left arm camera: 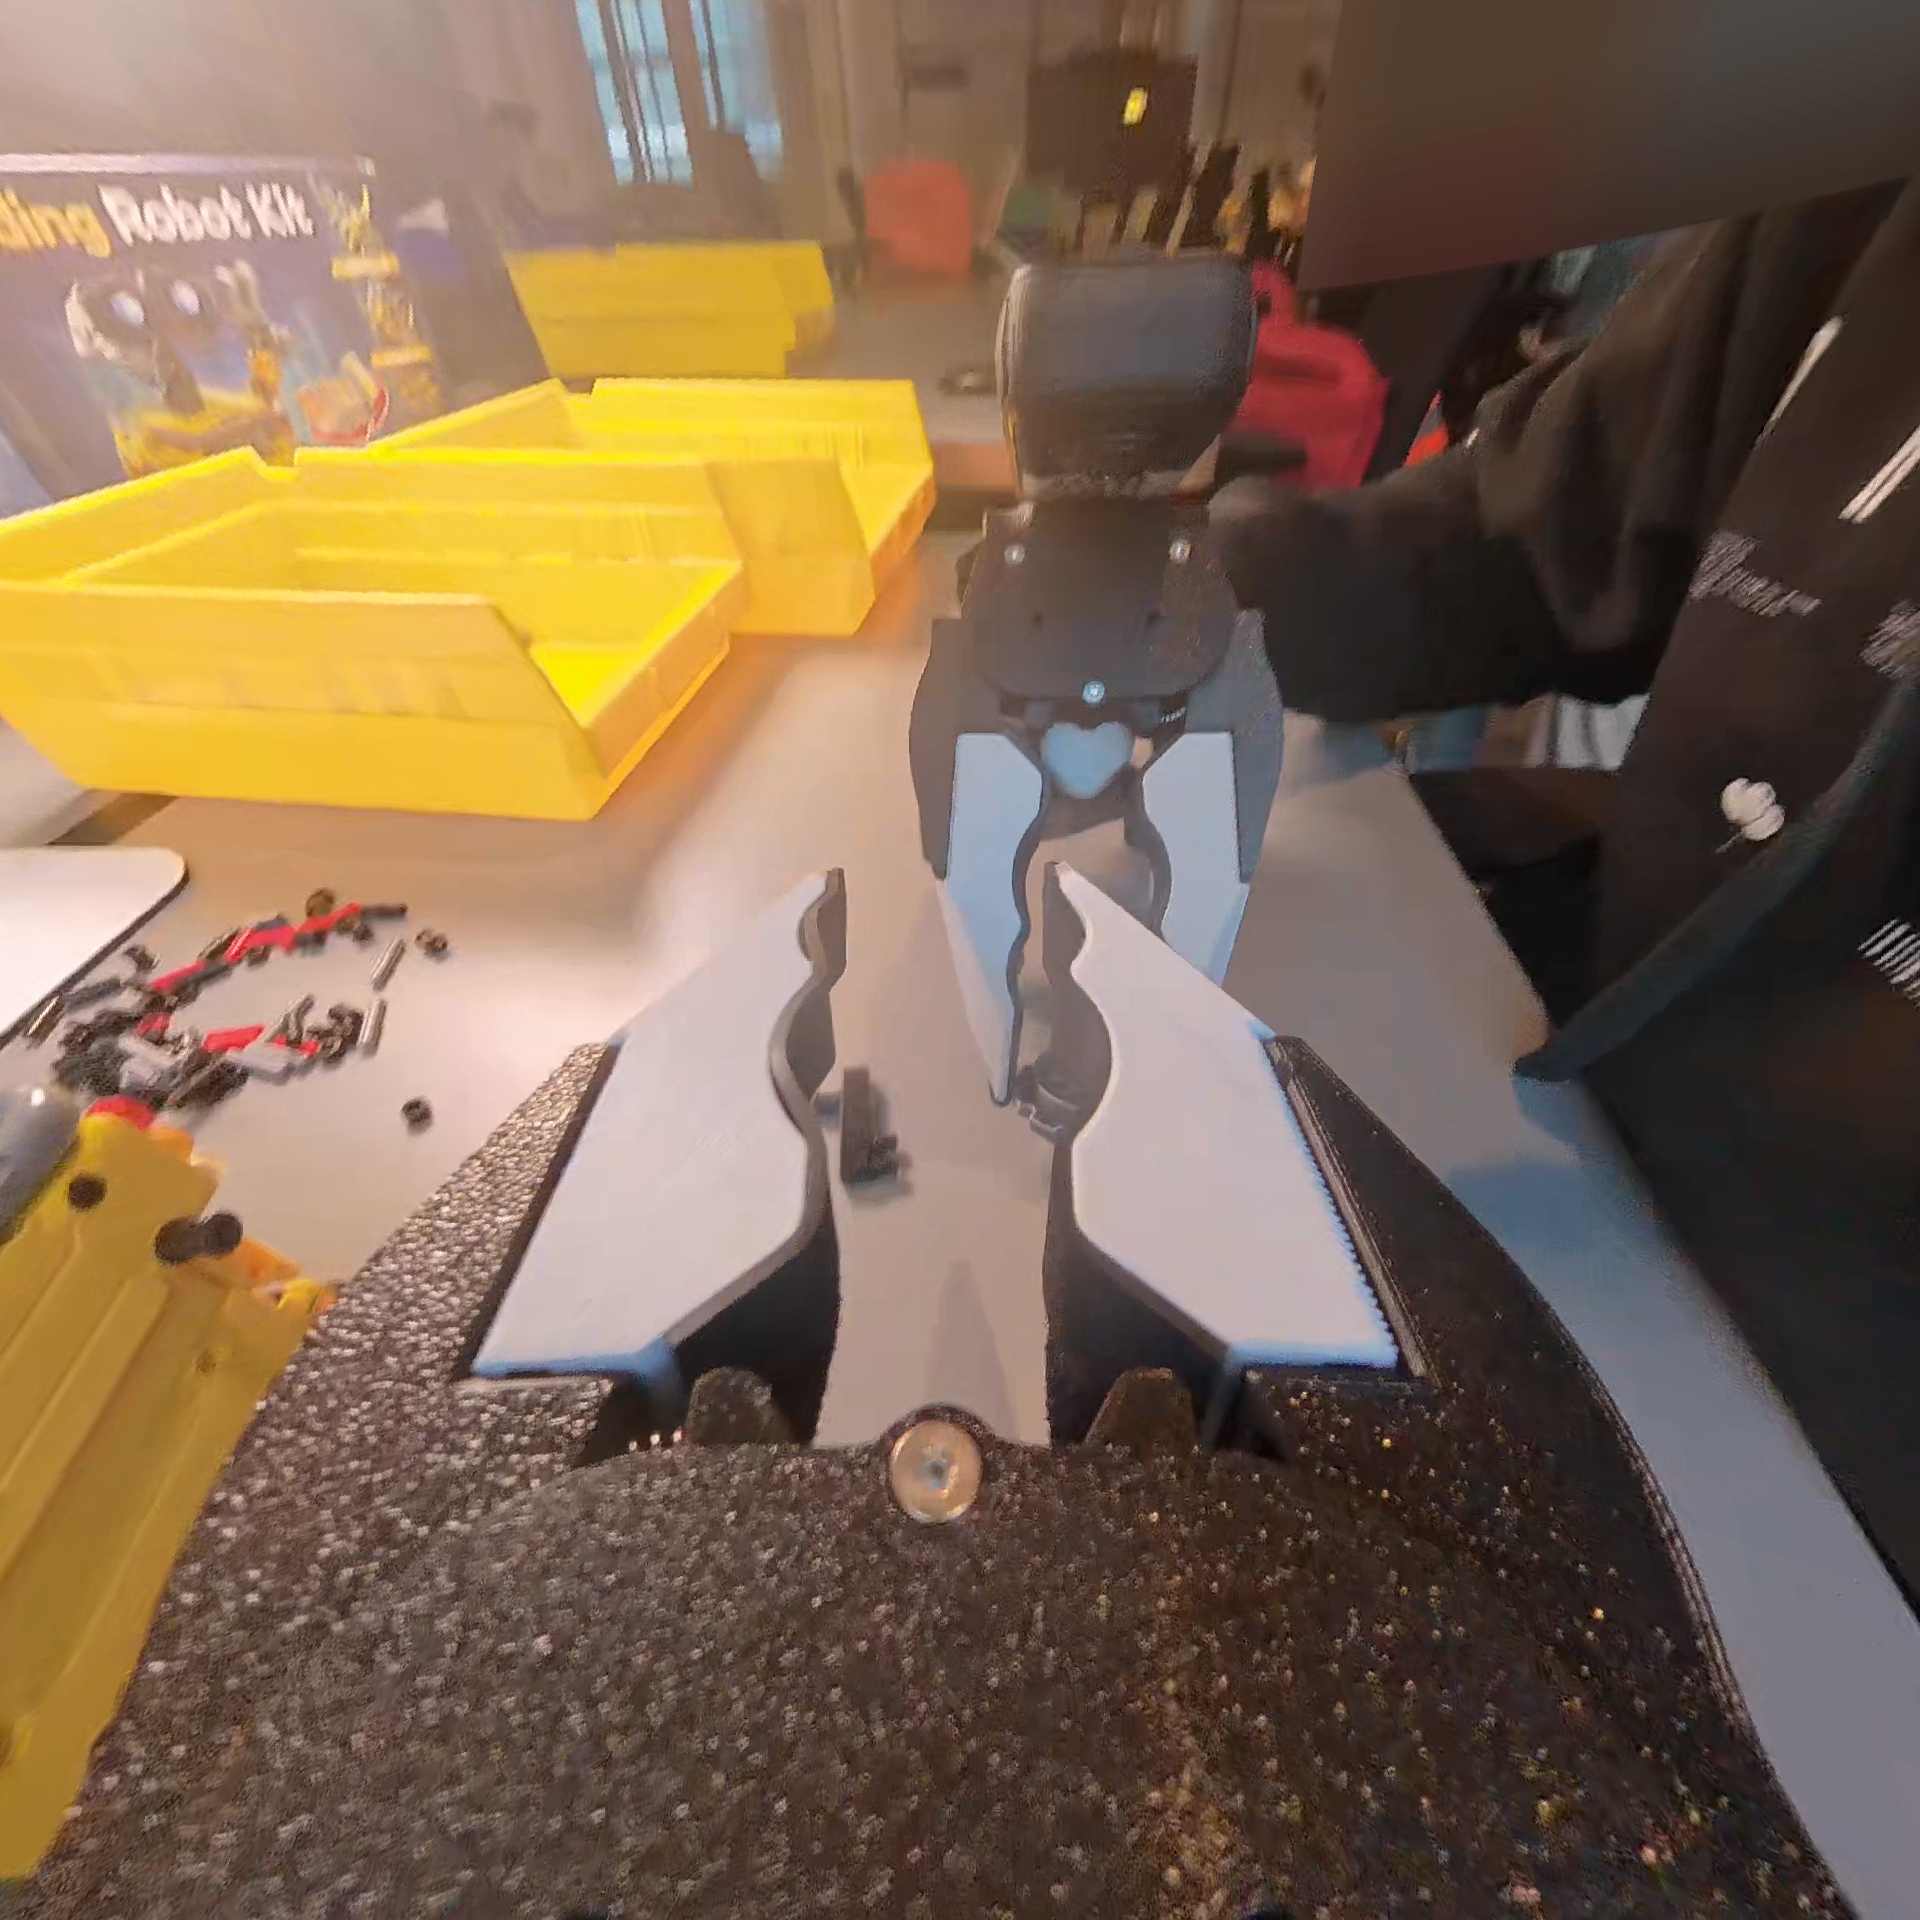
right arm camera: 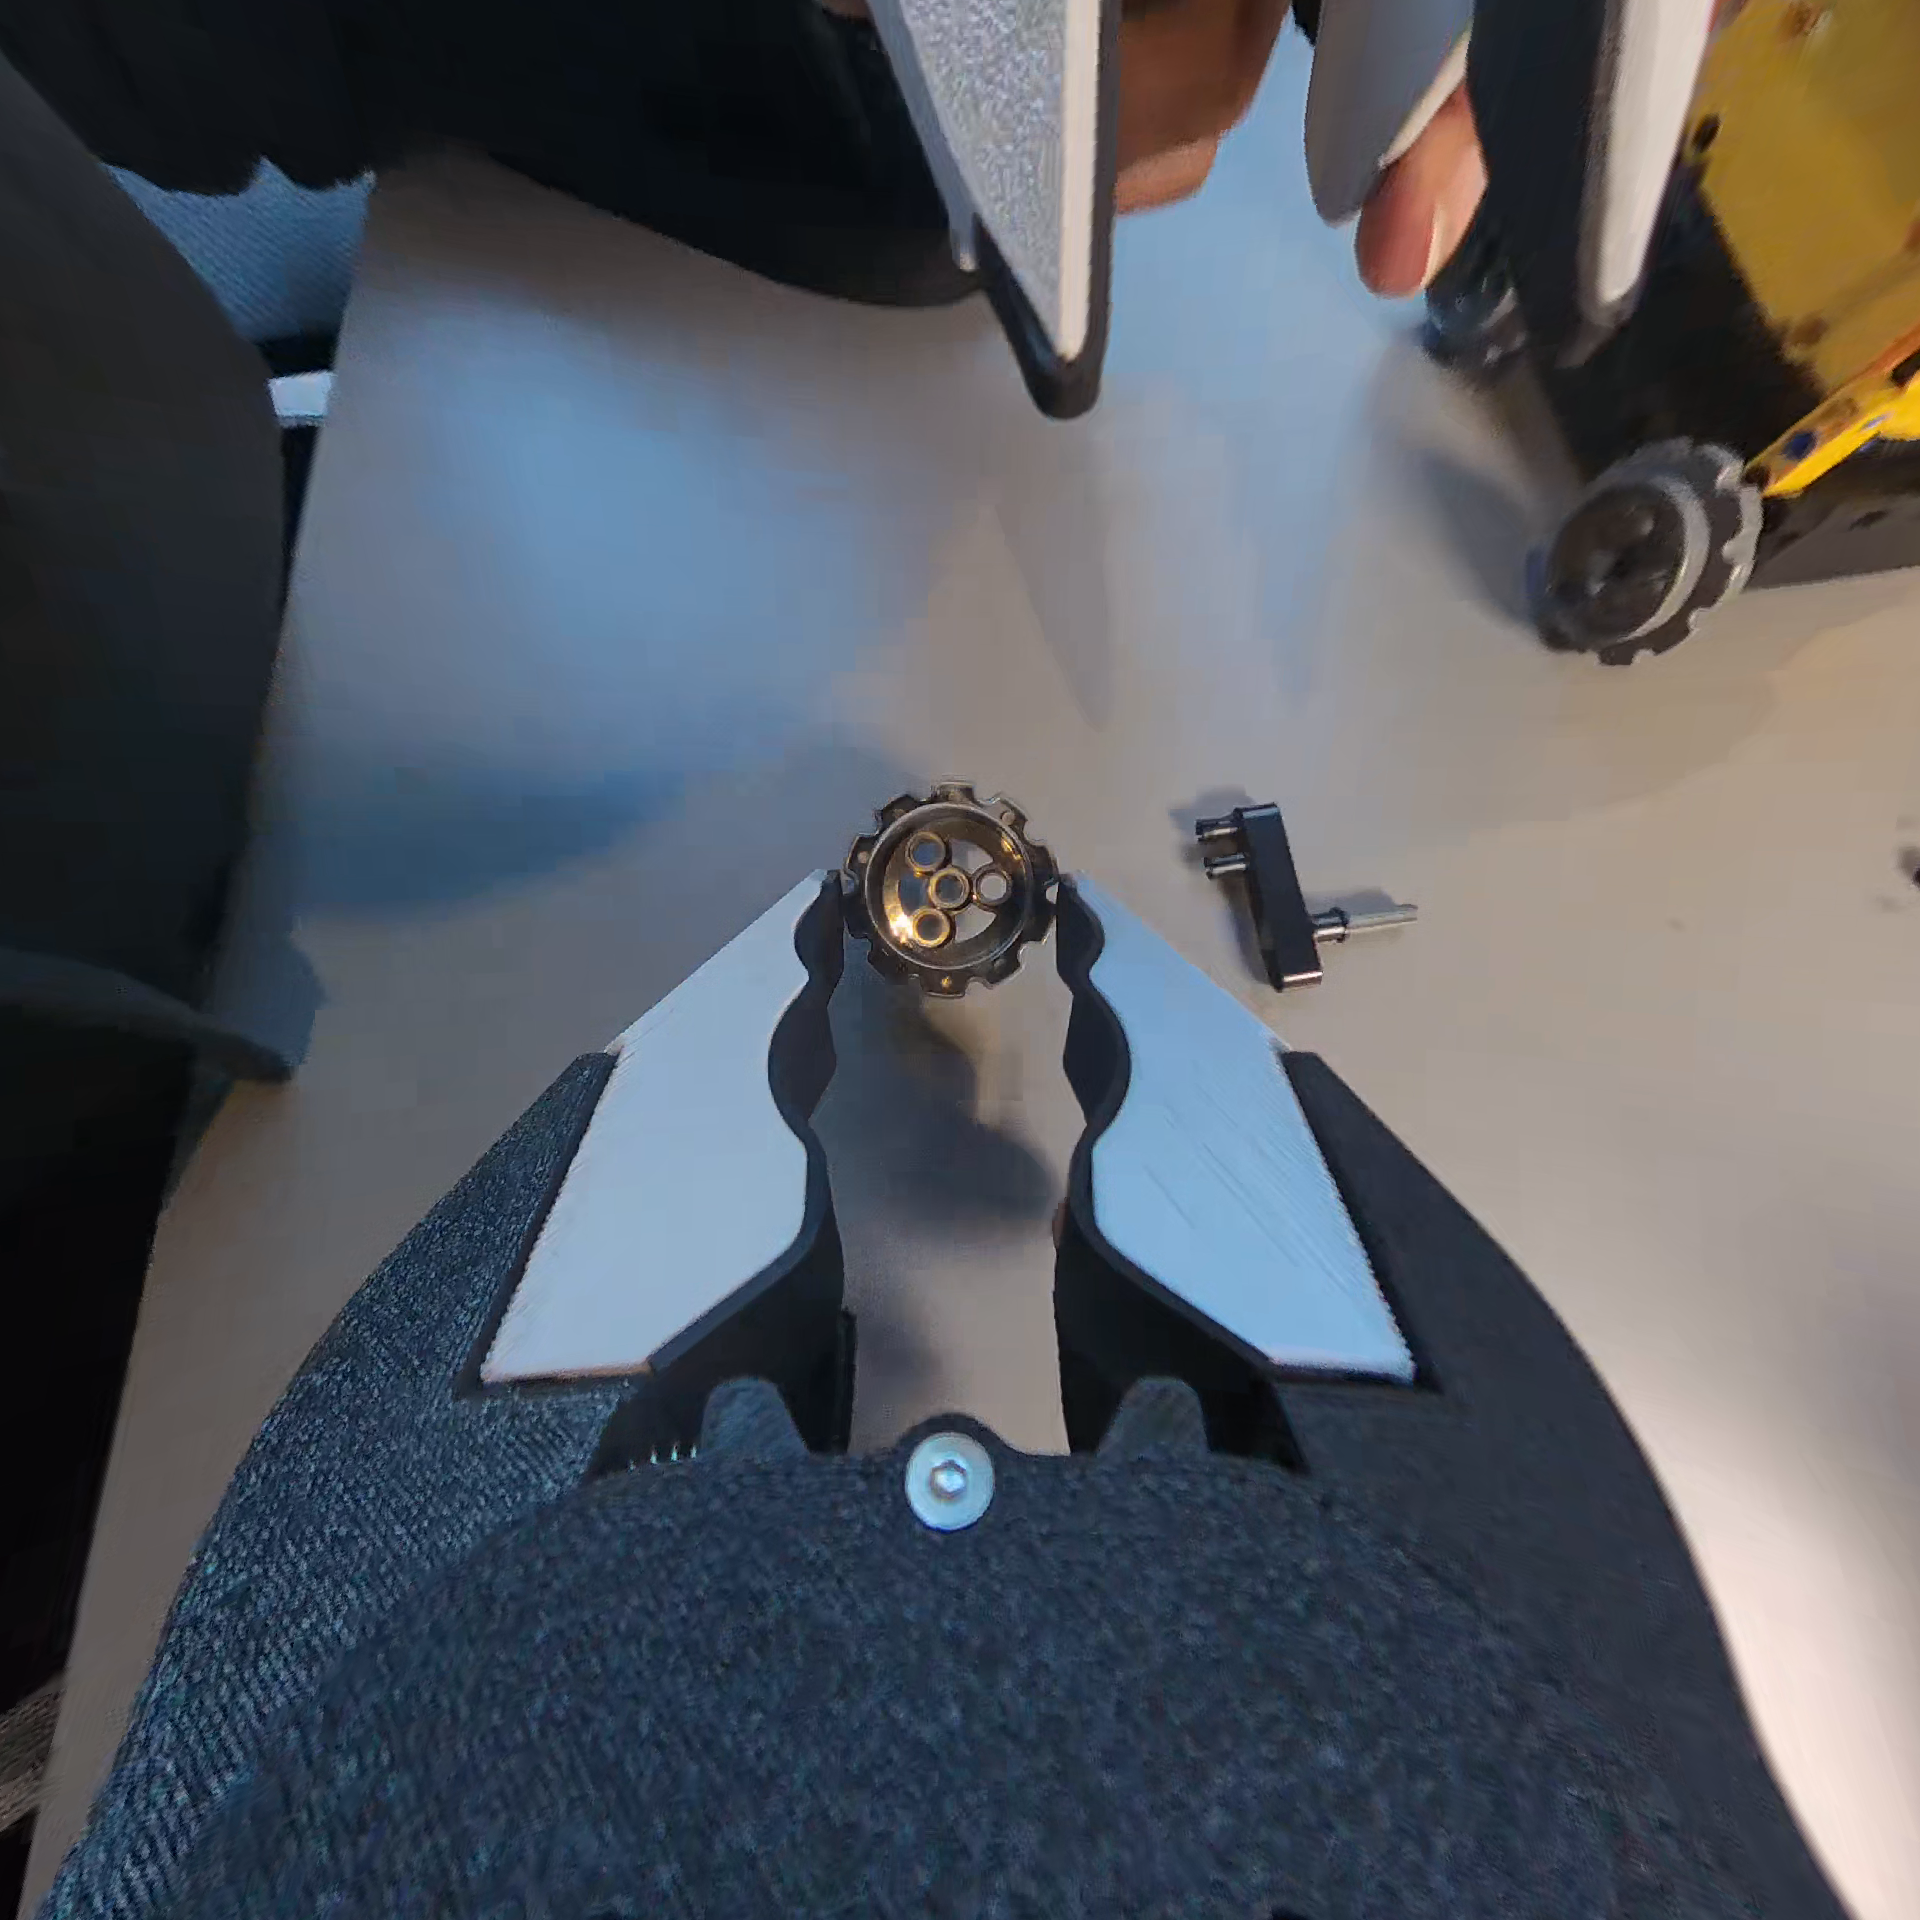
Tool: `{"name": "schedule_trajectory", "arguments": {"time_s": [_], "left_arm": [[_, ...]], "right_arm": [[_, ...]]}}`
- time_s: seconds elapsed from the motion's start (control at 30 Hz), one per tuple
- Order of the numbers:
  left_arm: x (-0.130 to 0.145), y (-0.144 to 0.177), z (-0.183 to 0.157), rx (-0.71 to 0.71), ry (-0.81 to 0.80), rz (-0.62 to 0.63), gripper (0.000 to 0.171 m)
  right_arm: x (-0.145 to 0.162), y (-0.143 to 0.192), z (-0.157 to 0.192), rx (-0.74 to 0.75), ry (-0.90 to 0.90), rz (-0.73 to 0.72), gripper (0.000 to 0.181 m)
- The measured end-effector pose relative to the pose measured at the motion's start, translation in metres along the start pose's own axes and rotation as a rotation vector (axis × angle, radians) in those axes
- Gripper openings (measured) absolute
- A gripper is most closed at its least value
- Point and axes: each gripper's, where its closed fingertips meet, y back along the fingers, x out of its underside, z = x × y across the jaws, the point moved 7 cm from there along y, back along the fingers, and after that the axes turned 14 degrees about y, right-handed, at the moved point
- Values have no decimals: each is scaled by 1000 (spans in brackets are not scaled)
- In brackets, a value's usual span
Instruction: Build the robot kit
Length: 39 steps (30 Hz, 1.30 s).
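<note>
My right gripper (right arm camera: 948, 883) is shut on a small black toothed wheel (right arm camera: 948, 902) with round holes in its hub, held just above the grey table (right arm camera: 623, 623). A black beam with pins (right arm camera: 1273, 899) lies on the table to its right. My left gripper (left arm camera: 943, 883) is open and empty, hovering over that black beam (left arm camera: 868, 1138). In the left wrist view the right gripper (left arm camera: 1023, 1091) points down right ahead, with the wheel (left arm camera: 1044, 1086) a dark blur at its tips. The left gripper's fingers (right arm camera: 1039, 208) show at the top of the right wrist view.
A yellow brick-built vehicle (right arm camera: 1808, 260) with a grey wheel (right arm camera: 1642, 561) stands by the left gripper; it also shows in the left wrist view (left arm camera: 104, 1351). Loose black and red pieces (left arm camera: 229, 997) lie at the left. Yellow bins (left arm camera: 364, 644) and a blue box (left arm camera: 208, 312) stand behind. A person's black sleeve (left arm camera: 1507, 582) is at the right. The grippers' ends are close to 10 cm from one another.
</note>
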Motion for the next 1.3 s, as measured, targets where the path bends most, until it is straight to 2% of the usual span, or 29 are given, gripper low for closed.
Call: {"name": "schedule_trajectory", "arguments": {"time_s": [0.2, 0.3, 0.4, 0.53, 0.73, 0.93, 1.03, 1.13, 1.2, 1.3], "left_arm": [[16, -4, 9, -79, -22, 149, 35], [21, -4, 15, -118, -19, 188, 35], [22, -3, 19, -148, -2, 198, 33], [24, -4, 21, -169, -4, 223, 31], [26, -6, 20, -176, -15, 236, 29], [19, -4, 20, -162, 30, 177, 31], [9, -8, 12, -79, 113, 91, 40], [3, -19, 2, 23, 196, 48, 49], [2, -26, -2, 62, 233, 45, 48], [5, -31, -4, 98, 268, 72, 36]], "right_arm": [[3, -8, -11, 10, -4, 73, 41], [0, 2, -18, 2, -4, 32, 46], [-2, 17, -37, 44, -30, 3, 40], [14, 9, -54, 78, -20, 142, 38], [18, -4, -57, 83, -5, 183, 8], [3, 14, -47, 94, 253, 140, 8], [-11, 29, -34, 104, 405, 61, 8], [-17, 43, -23, 119, 517, 58, 8], [-21, 51, -17, 132, 573, 65, 8], [-29, 60, -8, 146, 625, 61, 8]]}}
